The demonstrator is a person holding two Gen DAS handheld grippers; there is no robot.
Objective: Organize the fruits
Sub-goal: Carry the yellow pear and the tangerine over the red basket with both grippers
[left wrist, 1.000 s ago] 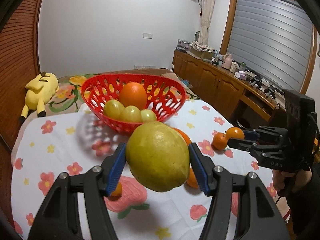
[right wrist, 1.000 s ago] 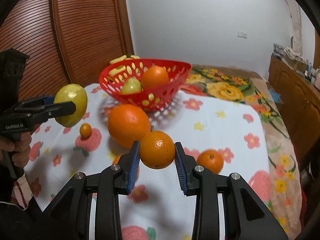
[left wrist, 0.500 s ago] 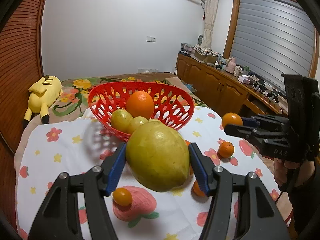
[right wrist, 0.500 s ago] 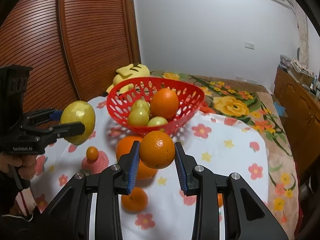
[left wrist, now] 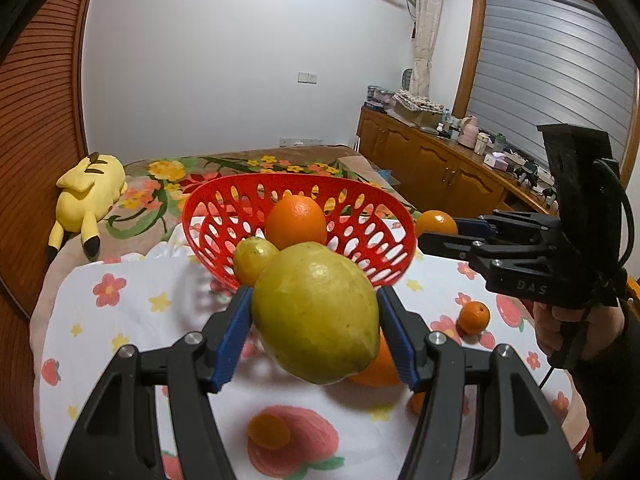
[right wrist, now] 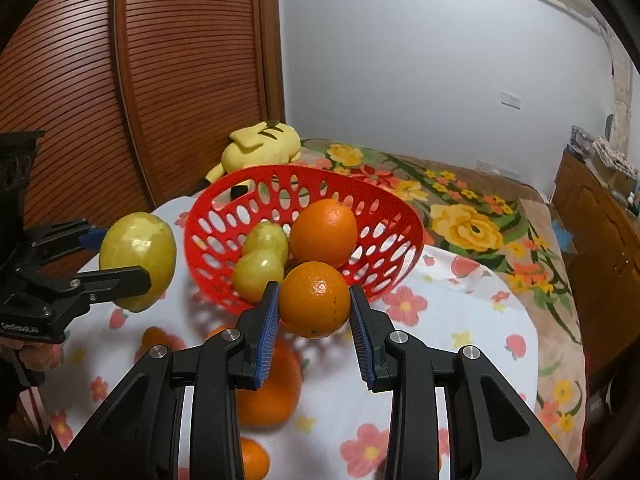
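A big yellow fruit point(left wrist: 316, 314) is pinched by the left gripper point(left wrist: 316, 320) and an orange point(right wrist: 314, 300) by the right gripper point(right wrist: 314, 312), both held up near the red basket point(right wrist: 404, 240), likely to be dropped in.

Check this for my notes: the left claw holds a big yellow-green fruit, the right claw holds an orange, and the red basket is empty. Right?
Not quite: the red basket is not empty. The right wrist view shows an orange and two yellow-green fruits in it. The rest stands: left claw holds the big yellow-green fruit, right claw the orange.

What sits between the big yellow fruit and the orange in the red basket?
In the left wrist view, a small yellow-green fruit, inside the red basket.
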